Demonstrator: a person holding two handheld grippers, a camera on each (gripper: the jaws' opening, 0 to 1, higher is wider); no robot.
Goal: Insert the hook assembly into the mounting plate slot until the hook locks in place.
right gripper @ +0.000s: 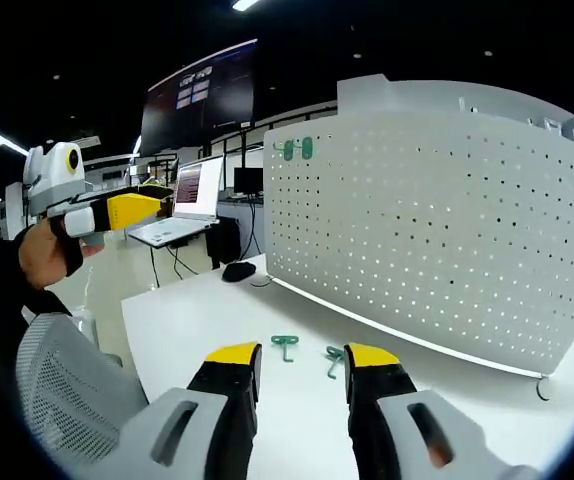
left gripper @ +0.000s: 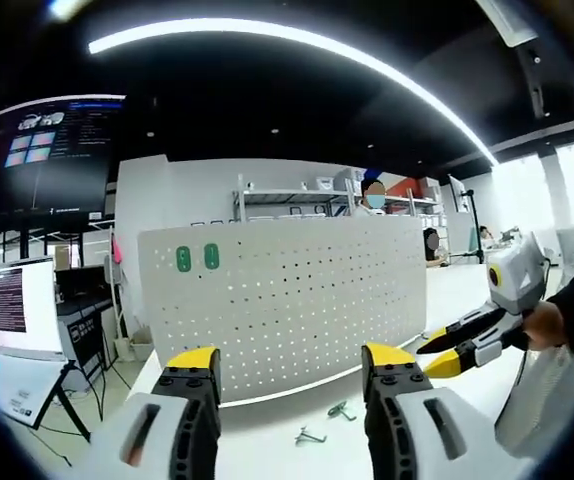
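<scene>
fingers [right gripper: 233,372] apart, both grippers raised | hooks [right gripper: 285,346] on table [right gripper: 197,310]

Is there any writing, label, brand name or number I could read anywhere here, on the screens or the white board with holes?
No text here can be read.
Large wall screen: tiles and lines of text, too small and blurred.
Laptop: rows of text on its screen, blurred.
Monitor: lines of text, too small.
White pegboard: no writing, just two green plates without visible marks.
</scene>
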